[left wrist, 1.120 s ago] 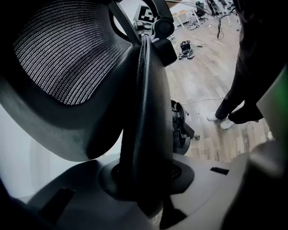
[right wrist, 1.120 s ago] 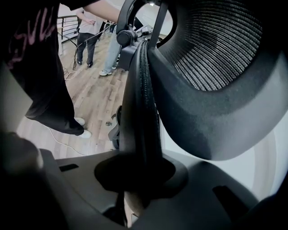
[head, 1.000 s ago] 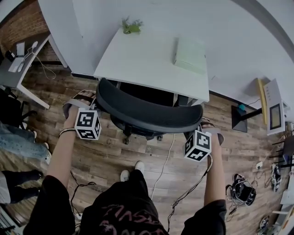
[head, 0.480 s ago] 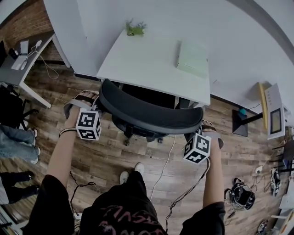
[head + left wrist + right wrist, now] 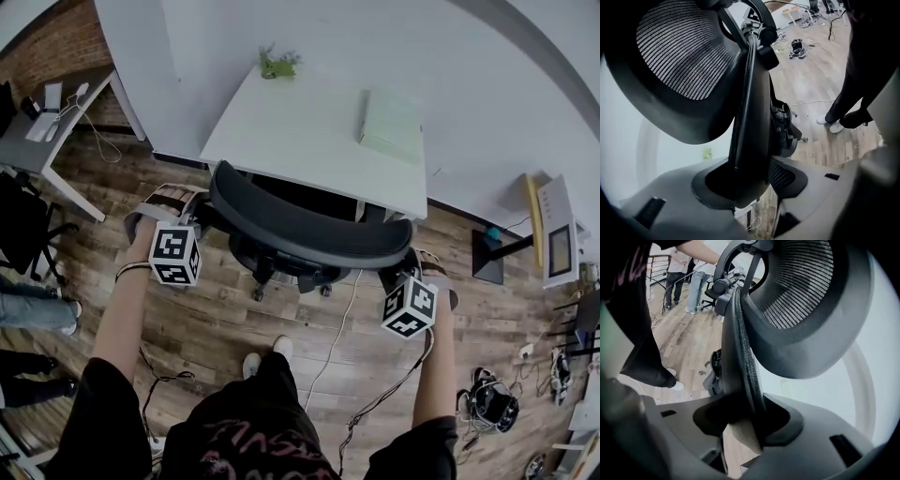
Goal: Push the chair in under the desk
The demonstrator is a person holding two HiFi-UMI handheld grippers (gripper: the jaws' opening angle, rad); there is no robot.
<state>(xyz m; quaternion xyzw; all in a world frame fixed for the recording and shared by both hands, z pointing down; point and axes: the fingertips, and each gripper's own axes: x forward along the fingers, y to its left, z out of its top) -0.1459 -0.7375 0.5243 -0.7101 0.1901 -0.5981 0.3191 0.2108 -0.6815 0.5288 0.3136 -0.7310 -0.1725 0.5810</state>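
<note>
The black mesh chair (image 5: 309, 230) stands with its seat tucked under the white desk (image 5: 309, 131), and its backrest lies along the desk's near edge. My left gripper (image 5: 204, 208) is at the backrest's left end and my right gripper (image 5: 409, 267) at its right end. In the left gripper view the backrest rim (image 5: 750, 131) runs between the jaws of the left gripper (image 5: 750, 185), with slack beside it. The right gripper (image 5: 745, 423) likewise straddles the rim (image 5: 740, 376). Both grippers' jaws have just been opening and no longer pinch the rim.
A pale green box (image 5: 392, 124) and a small plant (image 5: 279, 64) sit on the desk. A cable (image 5: 337, 328) trails over the wood floor by my feet (image 5: 264, 354). Another desk (image 5: 56, 112) stands at left, a stand with a screen (image 5: 555, 230) at right, and bystanders' legs (image 5: 33, 314) at far left.
Both grippers have drawn slightly back towards me from the ends of the backrest. The chair has stayed tucked under the desk.
</note>
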